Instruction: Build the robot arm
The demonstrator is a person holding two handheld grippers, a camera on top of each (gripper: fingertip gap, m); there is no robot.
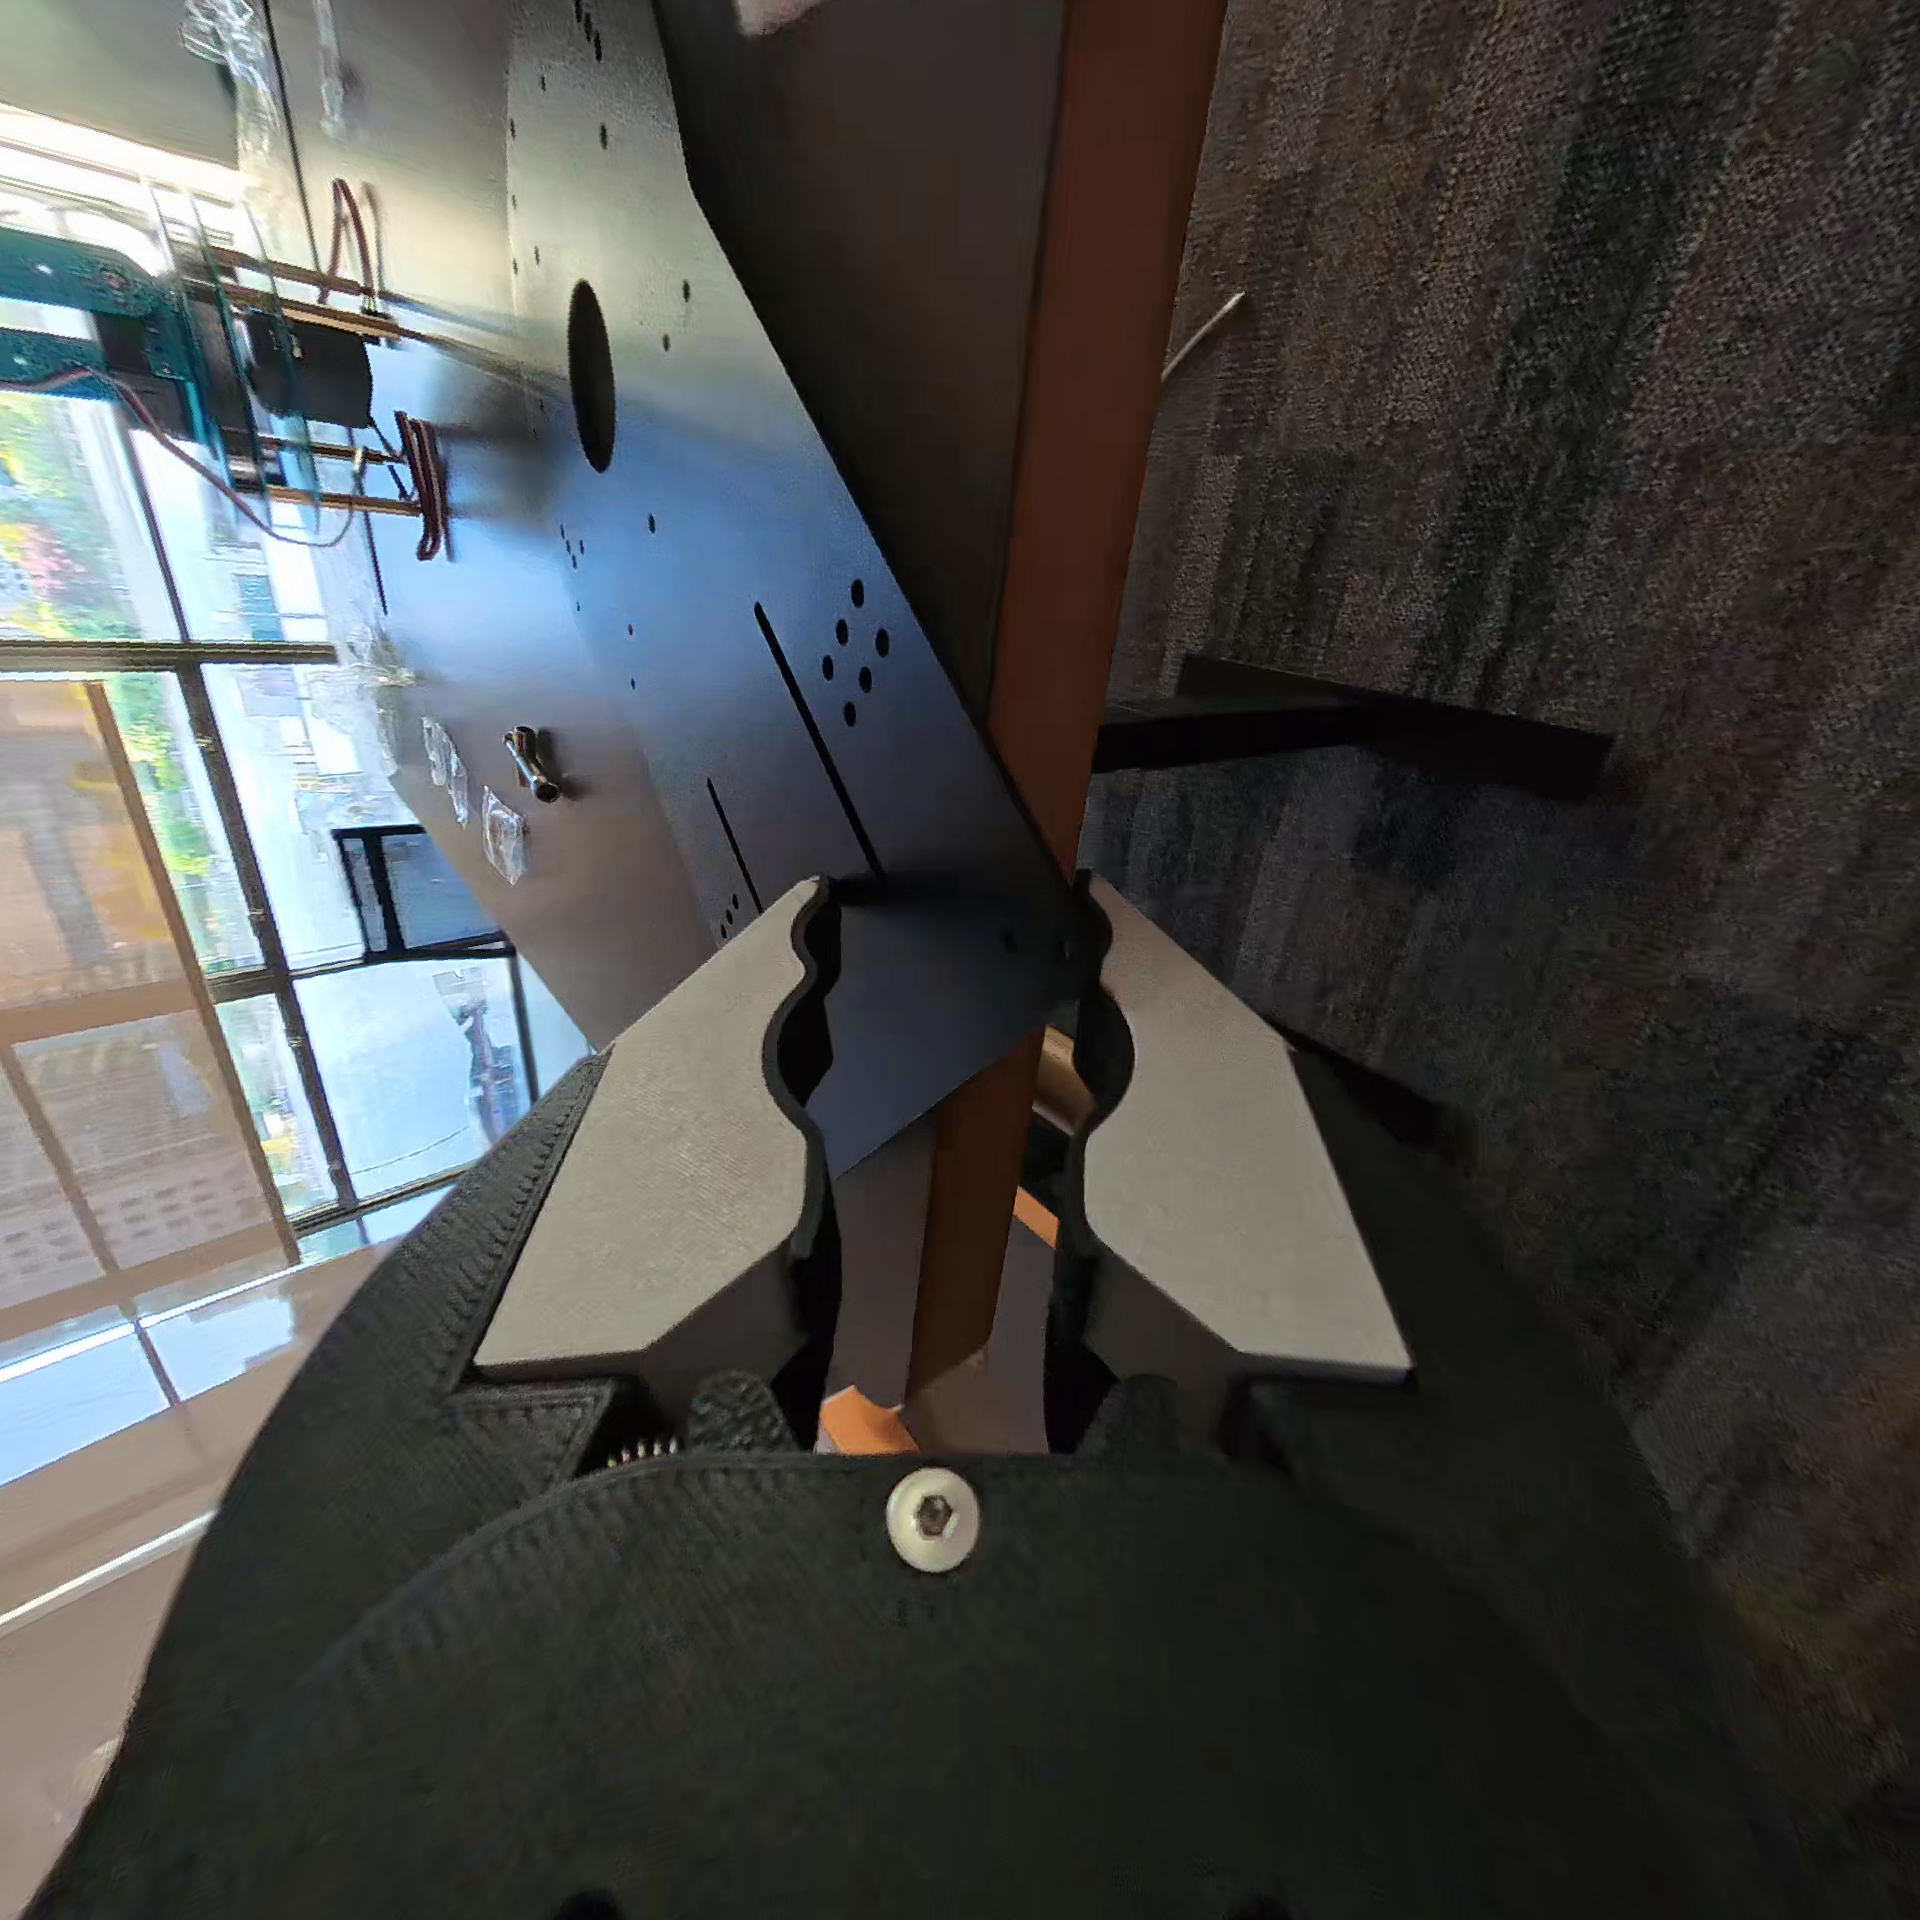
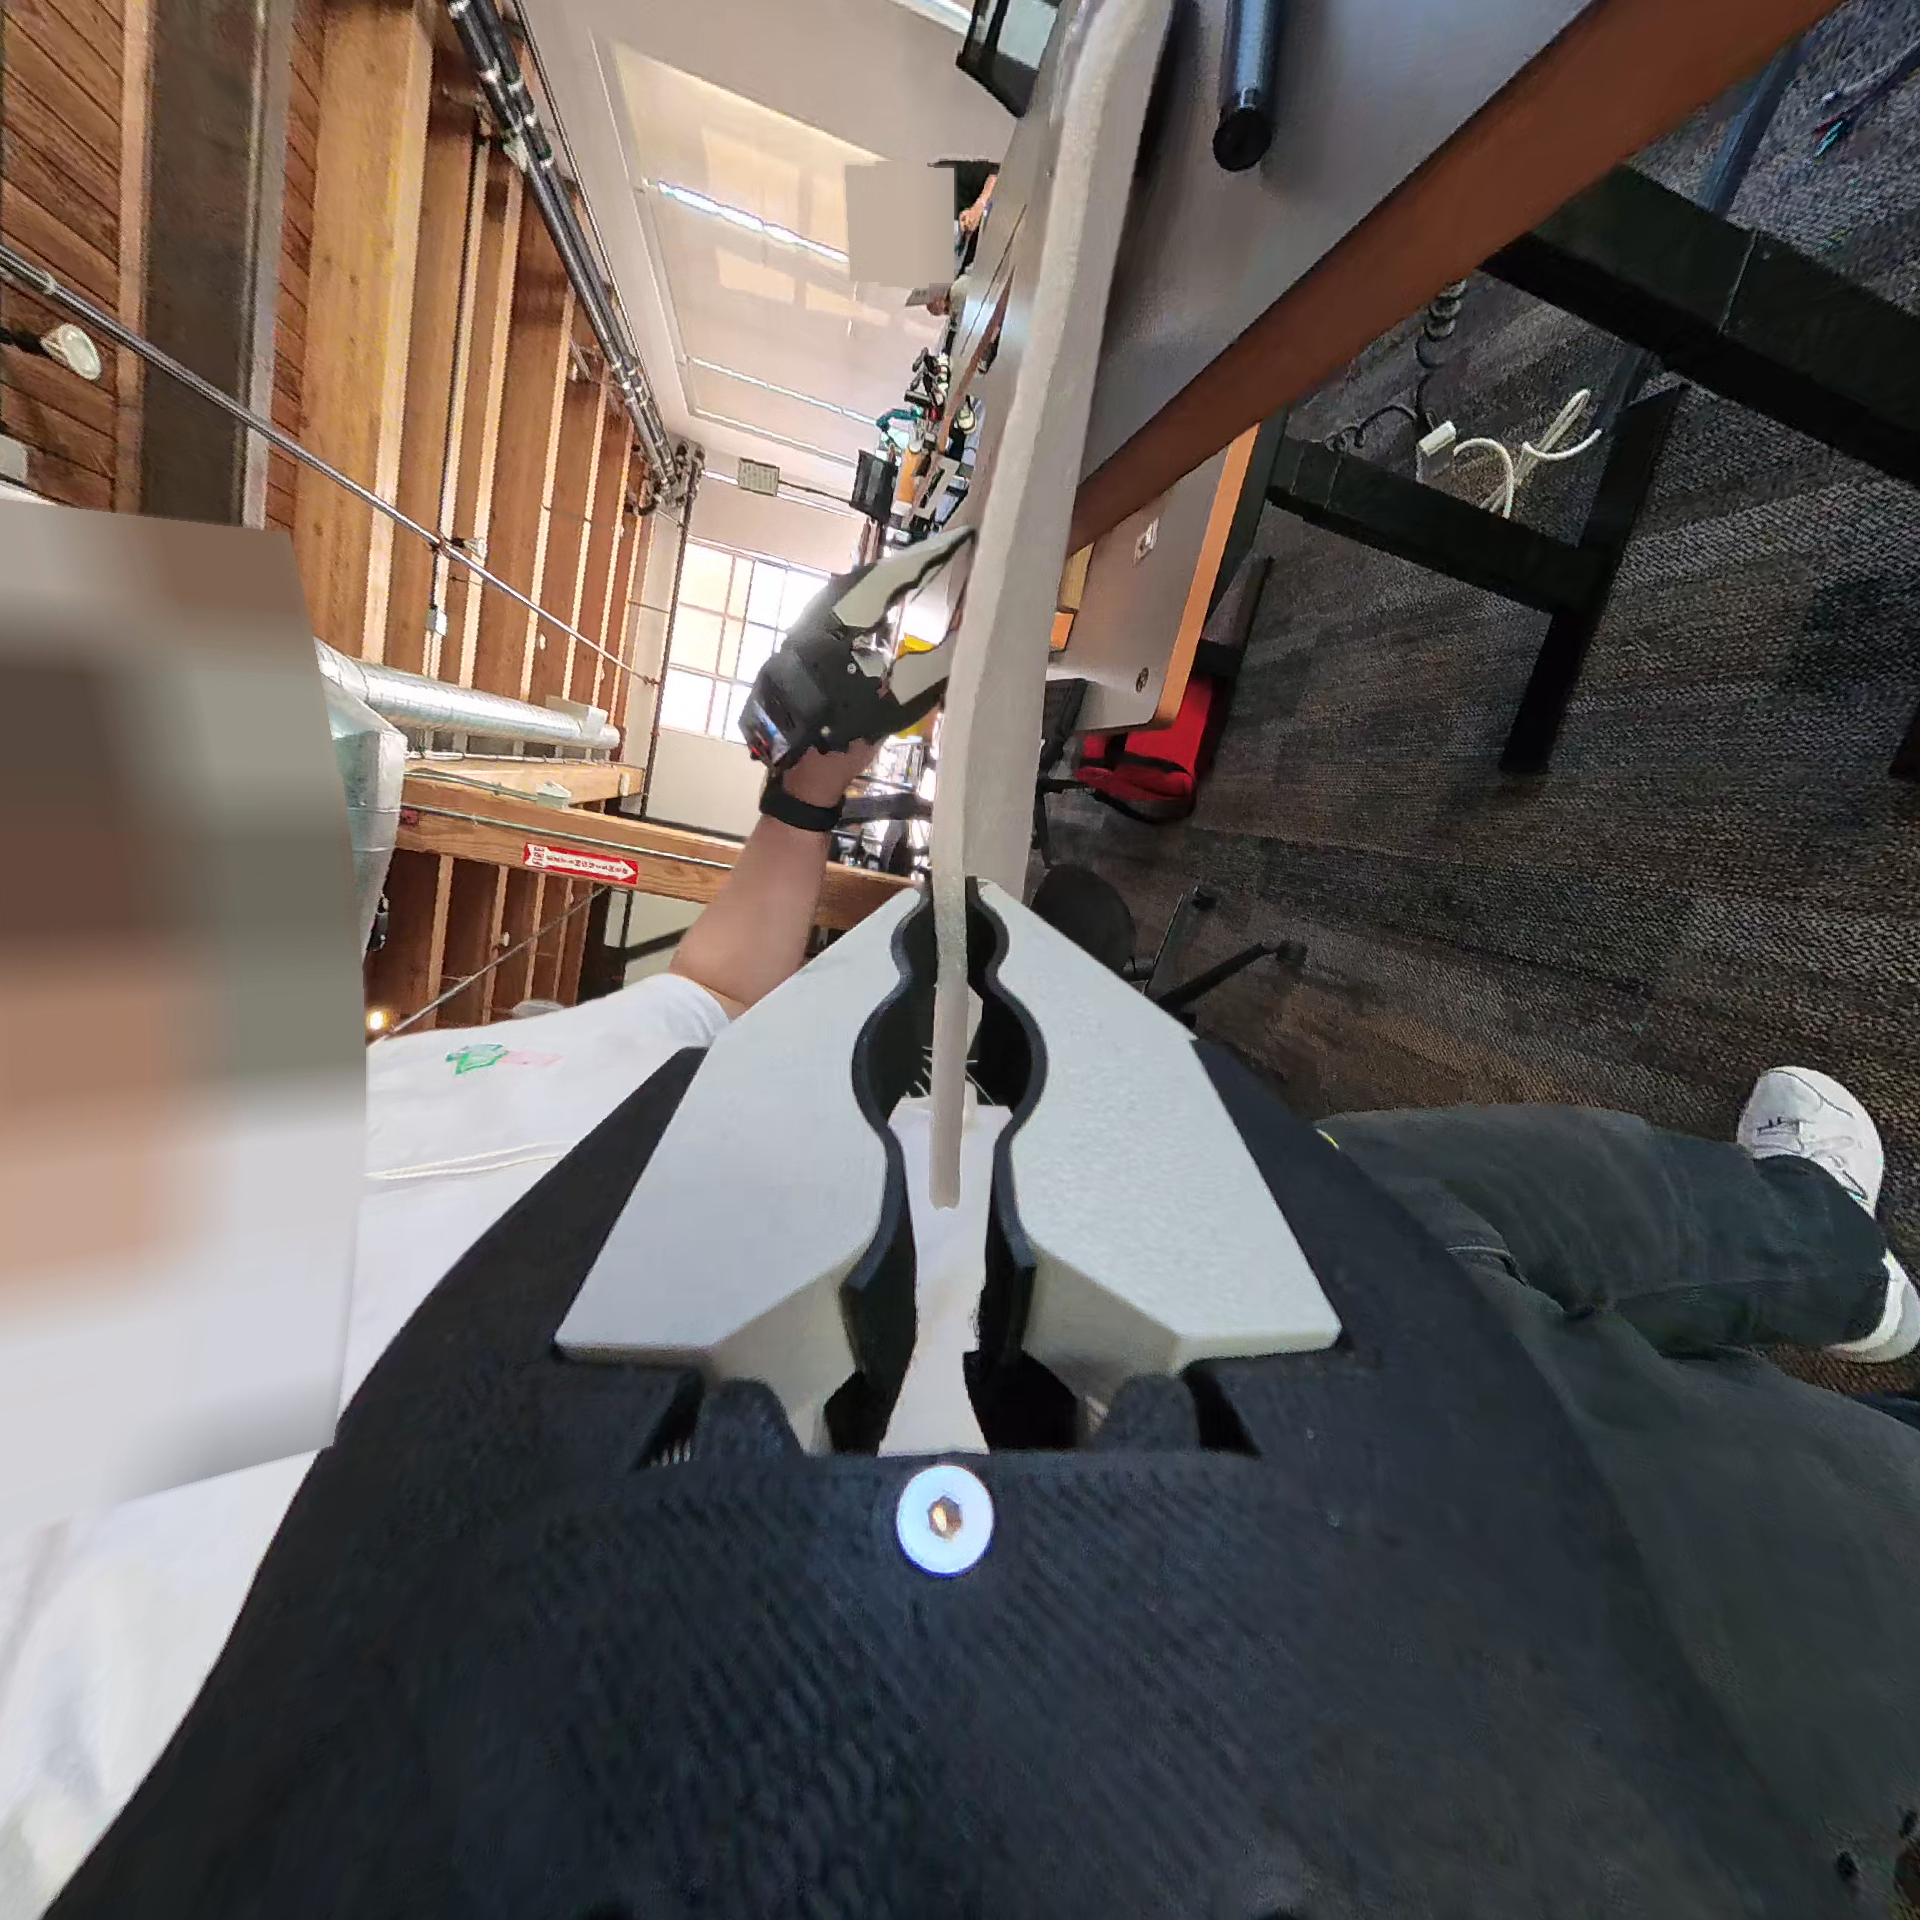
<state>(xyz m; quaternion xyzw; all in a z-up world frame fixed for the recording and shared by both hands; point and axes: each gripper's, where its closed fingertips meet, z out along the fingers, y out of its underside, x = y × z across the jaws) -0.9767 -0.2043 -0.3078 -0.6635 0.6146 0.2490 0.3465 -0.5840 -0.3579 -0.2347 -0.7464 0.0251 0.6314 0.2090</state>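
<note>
A long black metal plate (image 1: 727, 582) with drilled holes and slots lies along a grey table with a brown wooden edge (image 1: 1091, 416). My left gripper (image 1: 956, 894) is closed on the plate's folded end flange at the table's edge. In the right wrist view the same plate (image 2: 1023, 520) shows edge-on as a thin pale strip. My right gripper (image 2: 951, 899) is shut on its near end, and the strip runs back between the fingers. The left gripper (image 2: 904, 613) shows farther off at the plate's other end, held by a hand.
A teal circuit board assembly (image 1: 104, 312) with red wires, small plastic bags (image 1: 499, 821) and a bolt (image 1: 530, 764) lie on the table. Dark carpet (image 1: 1558, 520), a black table leg (image 1: 1351, 727) and floor cables (image 2: 1507, 447) are below. A person's leg and white shoe (image 2: 1818, 1132) are close by. The tips of one gripper are about 45 cm away from the tips of the other.
</note>
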